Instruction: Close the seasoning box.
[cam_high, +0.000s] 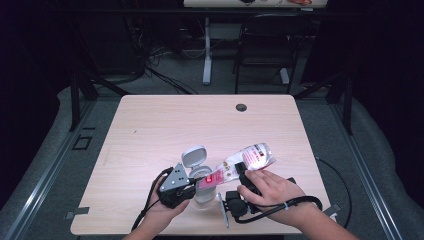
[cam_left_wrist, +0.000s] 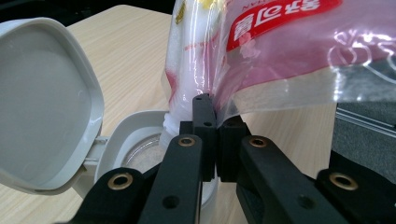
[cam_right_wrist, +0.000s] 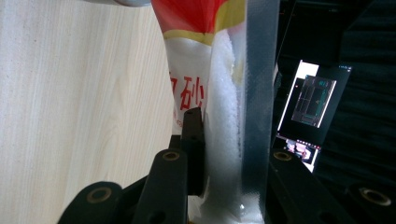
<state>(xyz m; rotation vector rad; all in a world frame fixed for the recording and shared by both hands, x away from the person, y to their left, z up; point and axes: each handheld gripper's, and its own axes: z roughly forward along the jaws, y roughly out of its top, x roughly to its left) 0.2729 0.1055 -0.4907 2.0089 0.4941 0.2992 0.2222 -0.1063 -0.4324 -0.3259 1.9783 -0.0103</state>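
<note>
One sugar bag (cam_high: 245, 162) tilts over one open-lidded white container (cam_high: 199, 172) on the bench (cam_high: 150, 130); the left claw (cam_left_wrist: 211, 135) pinches its lower edge, the right claw (cam_right_wrist: 224, 154) clasps its body.

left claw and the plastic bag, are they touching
Touching. The left gripper view shows the left claw shut on the plastic bag, its film pinched between the two black pads just above the open white container.

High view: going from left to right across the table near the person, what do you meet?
Left tool → white jar with its lid flipped open → red and clear bag of white grains → right tool gripping the bag.
</note>
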